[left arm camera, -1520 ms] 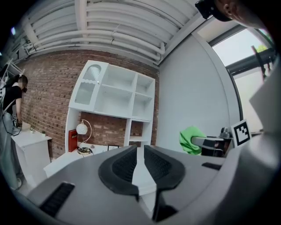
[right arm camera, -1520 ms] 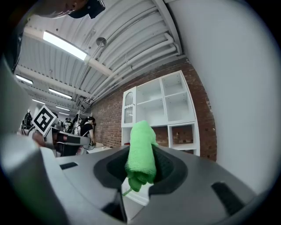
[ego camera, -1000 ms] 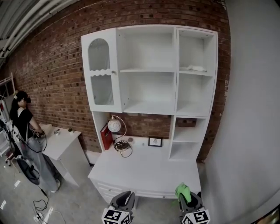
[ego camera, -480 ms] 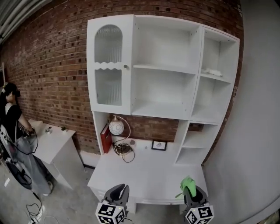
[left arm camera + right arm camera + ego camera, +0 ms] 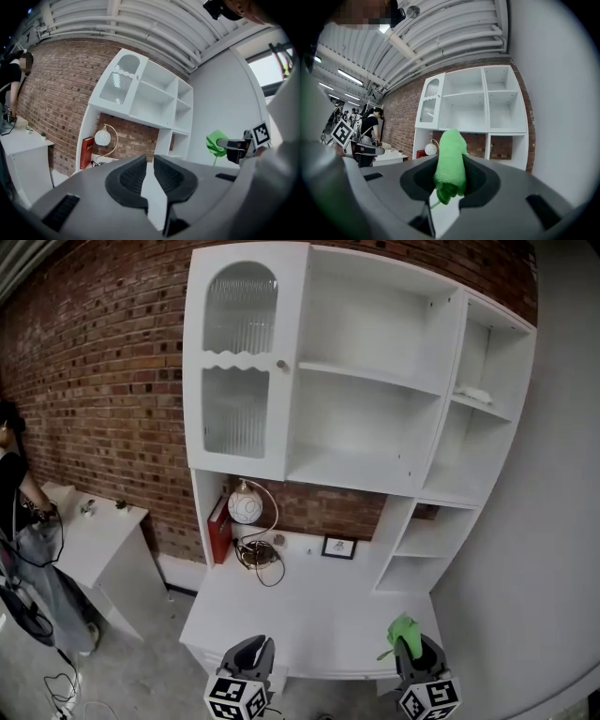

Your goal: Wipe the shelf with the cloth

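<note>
A tall white shelf unit [image 5: 356, 381] stands against the brick wall above a white desk top [image 5: 319, 606]. Both grippers sit low at the desk's front edge, well short of the shelves. My right gripper [image 5: 412, 652] is shut on a rolled green cloth [image 5: 401, 629], which sticks up from between its jaws [image 5: 451, 164]. My left gripper [image 5: 253, 657] is at the front left, its jaws close together with nothing between them. From the left gripper view [image 5: 150, 173], the green cloth [image 5: 215, 143] shows at the right, and the shelf unit [image 5: 154, 93] lies ahead.
On the desk's back stand a globe lamp [image 5: 245, 508], a red book [image 5: 217, 529], a cable tangle [image 5: 255, 554] and a small picture frame [image 5: 337, 547]. A white object [image 5: 473, 395] lies on an upper right shelf. A grey wall [image 5: 553, 521] is at the right; a side table [image 5: 89, 526] and a person [image 5: 19, 512] are at the left.
The head view has come nearer and turned, so the shelf unit looks larger and sits further right. Both grippers keep low at the desk's front; the cloth stays held.
</note>
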Motion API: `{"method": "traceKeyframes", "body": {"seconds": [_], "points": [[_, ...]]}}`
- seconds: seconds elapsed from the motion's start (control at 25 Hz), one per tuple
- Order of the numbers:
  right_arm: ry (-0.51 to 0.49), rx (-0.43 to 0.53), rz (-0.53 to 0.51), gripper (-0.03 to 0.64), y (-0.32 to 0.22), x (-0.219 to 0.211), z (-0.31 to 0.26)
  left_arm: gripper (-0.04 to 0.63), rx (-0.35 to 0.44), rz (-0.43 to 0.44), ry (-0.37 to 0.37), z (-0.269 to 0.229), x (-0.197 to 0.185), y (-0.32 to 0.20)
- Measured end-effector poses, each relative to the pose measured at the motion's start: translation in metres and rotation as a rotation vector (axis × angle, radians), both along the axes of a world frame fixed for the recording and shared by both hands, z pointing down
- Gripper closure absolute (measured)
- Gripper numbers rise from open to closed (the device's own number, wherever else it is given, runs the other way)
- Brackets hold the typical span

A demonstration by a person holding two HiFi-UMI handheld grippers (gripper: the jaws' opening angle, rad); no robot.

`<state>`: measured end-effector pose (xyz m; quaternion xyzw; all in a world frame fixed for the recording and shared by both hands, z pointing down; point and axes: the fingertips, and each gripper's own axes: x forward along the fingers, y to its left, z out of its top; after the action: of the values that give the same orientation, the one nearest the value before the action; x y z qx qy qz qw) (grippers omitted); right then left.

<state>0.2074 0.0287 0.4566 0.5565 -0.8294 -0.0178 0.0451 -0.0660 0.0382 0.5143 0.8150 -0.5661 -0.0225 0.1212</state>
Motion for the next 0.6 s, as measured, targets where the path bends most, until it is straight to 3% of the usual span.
{"method": "traceKeyframes", "body": {"seconds": [0.36,0.6], "points": [[-0.054,0.024,-0.068,0.511,-0.079,-0.023,0.002,0.546,0.043,-0.062,-0.044,-0.017,-0.02,-0.057],[-0.113,0.061,-0.131,0.511,-0.16,-0.026,-0.013,0.546,0.087,-0.098,-0.088,-0.052,-0.012,-0.129]]}}
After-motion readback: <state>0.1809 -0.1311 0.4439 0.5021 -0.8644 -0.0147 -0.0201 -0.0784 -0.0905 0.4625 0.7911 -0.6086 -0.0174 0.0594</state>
